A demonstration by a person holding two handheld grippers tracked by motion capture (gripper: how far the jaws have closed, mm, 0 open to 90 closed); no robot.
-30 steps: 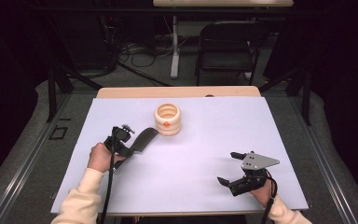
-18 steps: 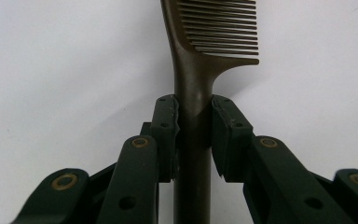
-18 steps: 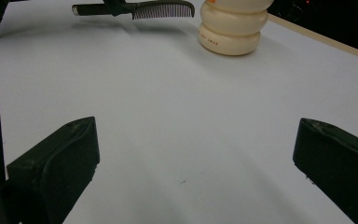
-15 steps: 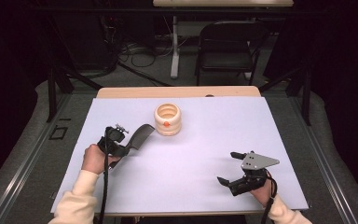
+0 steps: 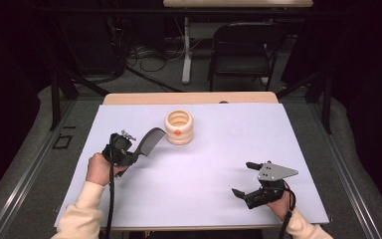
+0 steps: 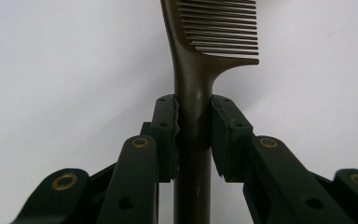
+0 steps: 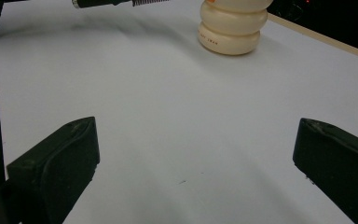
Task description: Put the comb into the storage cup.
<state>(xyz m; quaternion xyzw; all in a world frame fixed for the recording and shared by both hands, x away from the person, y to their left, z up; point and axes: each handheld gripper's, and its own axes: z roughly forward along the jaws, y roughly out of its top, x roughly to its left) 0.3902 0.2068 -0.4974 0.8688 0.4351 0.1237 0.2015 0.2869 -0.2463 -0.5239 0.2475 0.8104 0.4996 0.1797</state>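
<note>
We see the left tongs (image 5: 138,155) clamped on the handle of a dark comb (image 5: 150,140), both pads pressing its sides; the comb juts out from the tongs toward the cream ringed pot (image 5: 179,127), its tip just beside the pot, above the left half of the counter (image 5: 229,144). The right tongs (image 5: 244,180) stand wide apart with nothing between them, low over the counter's near right corner, well apart from the comb.

The left gripper view brings the grip close: the handle (image 6: 193,126) runs straight up between the pads (image 6: 165,135), teeth (image 6: 219,28) fanning to the right. The right gripper view looks across bare white sheet to the pot (image 7: 233,28), with small print on its lowest ring, and the comb (image 7: 121,3) at the top edge.

From the high view we note the counter's white cover, a wooden edge at the far side, grey floor, a black chair (image 5: 243,50) and cables (image 5: 144,55) beyond in a dark room.
</note>
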